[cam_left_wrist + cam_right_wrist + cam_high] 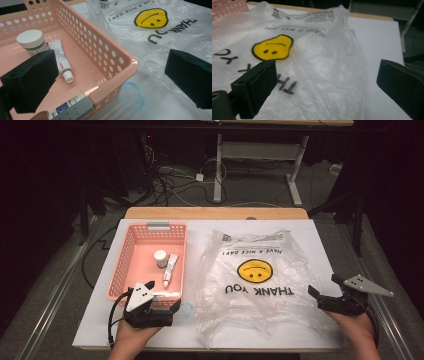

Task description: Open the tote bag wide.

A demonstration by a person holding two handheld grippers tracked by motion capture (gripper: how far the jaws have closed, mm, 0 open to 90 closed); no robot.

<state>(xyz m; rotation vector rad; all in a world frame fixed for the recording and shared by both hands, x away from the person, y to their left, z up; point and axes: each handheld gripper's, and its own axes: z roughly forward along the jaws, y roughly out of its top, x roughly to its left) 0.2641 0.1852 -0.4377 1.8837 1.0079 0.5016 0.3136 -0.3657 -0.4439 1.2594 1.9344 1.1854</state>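
A pink perforated basket (pixel 131 245) stands at the table's left. It holds a white-lidded jar (pixel 160 257), a small white tube (pixel 170 269) and a longer tube (pixel 167 294) along its front wall. My left gripper (pixel 155 301) is open at the basket's near right corner. In the left gripper view the jar (pixel 31 41), the small tube (pixel 61 61) and the basket's corner (pixel 125 63) lie between the spread jaws. A clear plastic bag (pixel 255 280) with a yellow smiley and "THANK YOU" lies flat in the middle. My right gripper (pixel 325 287) is open at the bag's right edge (pixel 312 65).
A white sheet (pixel 310 230) covers the wooden table, whose front edge runs just under both hands. A faint blue ring (pixel 131 96) marks the sheet by the basket's corner. Beyond the table are floor cables (pixel 170 180) and a white desk frame (pixel 218 165).
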